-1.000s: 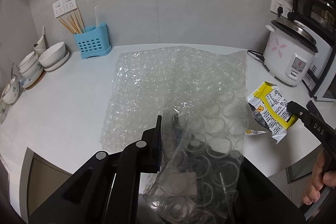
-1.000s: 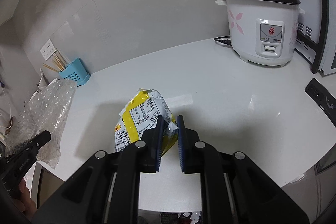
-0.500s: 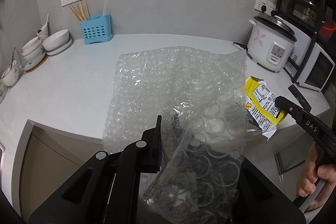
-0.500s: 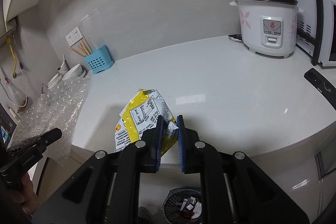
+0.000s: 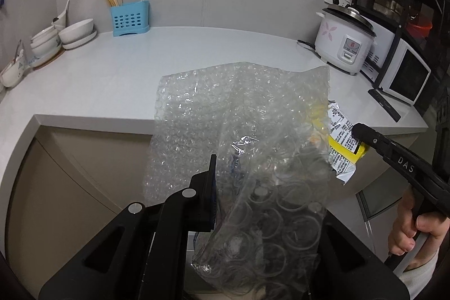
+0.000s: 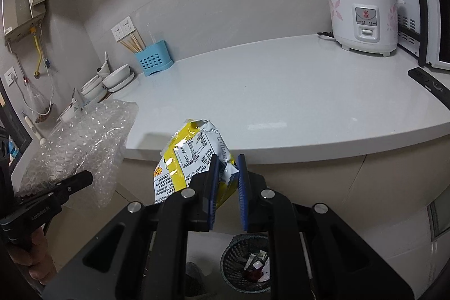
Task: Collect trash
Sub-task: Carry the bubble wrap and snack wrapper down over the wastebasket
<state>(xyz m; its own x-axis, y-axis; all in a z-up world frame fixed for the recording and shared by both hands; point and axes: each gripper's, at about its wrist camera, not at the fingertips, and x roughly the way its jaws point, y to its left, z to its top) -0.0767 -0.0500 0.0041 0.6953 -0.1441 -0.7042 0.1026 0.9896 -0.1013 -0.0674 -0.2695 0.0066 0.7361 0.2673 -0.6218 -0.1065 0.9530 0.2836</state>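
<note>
Left gripper: we see its jaws clamped on a sheet of bubble wrap; only the left finger shows, the other is hidden behind the plastic.
Bubble wrap: it hangs in the air in front of the counter edge, draping down over the gripper's right side, off the worktop.
Right gripper: we see its blue pads pressed together on the lower corner of a yellow and silver snack wrapper.
Snack wrapper: it is lifted clear of the counter, crumpled, printed side toward us, held out past the counter's front edge.
Hands: in the left view a hand grips the right tool's handle at the lower right; in the right view another hand shows at the lower left under the left tool.
Waste bin: a dark mesh basket stands on the floor below the right gripper, with scraps inside.
Counter: we see a pale worktop, bare across its middle.
Back row: blue utensil holder with chopsticks, stacked white bowls to its left.
Far right: white rice cooker, microwave beside it.
</note>
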